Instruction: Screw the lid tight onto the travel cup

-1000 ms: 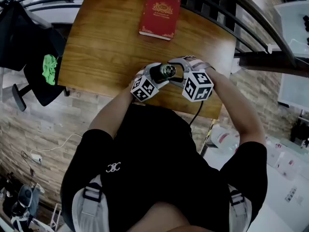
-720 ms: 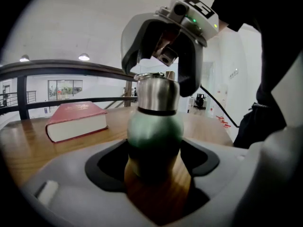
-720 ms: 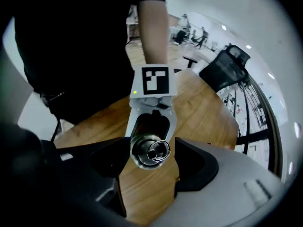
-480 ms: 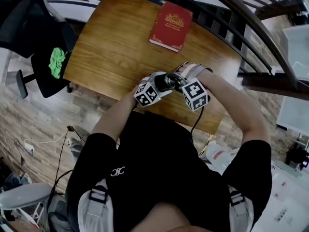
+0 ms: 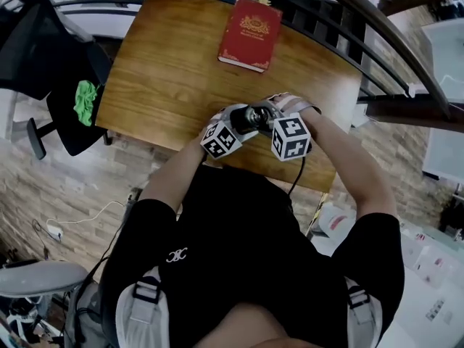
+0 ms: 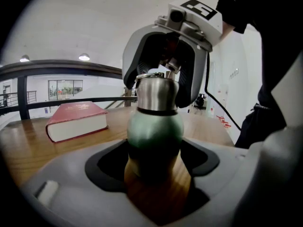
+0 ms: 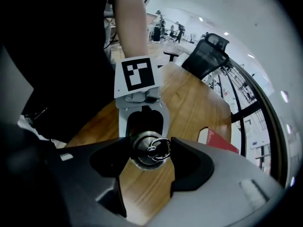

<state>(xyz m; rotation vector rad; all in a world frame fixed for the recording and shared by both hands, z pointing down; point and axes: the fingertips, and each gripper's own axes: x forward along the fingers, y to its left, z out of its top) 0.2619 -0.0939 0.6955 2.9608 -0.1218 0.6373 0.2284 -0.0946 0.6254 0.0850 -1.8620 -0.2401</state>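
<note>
The travel cup (image 6: pixel 155 126), green-bodied with a steel top, stands upright on the wooden table (image 5: pixel 167 71) near its front edge. My left gripper (image 6: pixel 154 169) is shut on the cup's lower body from the side. The steel lid (image 7: pixel 150 149), with a wire ring on top, sits on the cup's neck. My right gripper (image 7: pixel 150 152) comes down from above and is shut on the lid, one jaw on each side. In the head view the cup (image 5: pixel 250 117) shows between the left gripper (image 5: pixel 228 133) and the right gripper (image 5: pixel 286 125).
A red hardback book (image 5: pixel 249 25) lies at the table's far side, well beyond the cup. A black office chair (image 5: pixel 65 100) with a green cloth (image 5: pixel 85 100) stands left of the table. A dark railing curves behind the table.
The head view has swung a little. Both grippers stay at the cup at the table's front edge, and the right gripper's marker cube has turned slightly.
</note>
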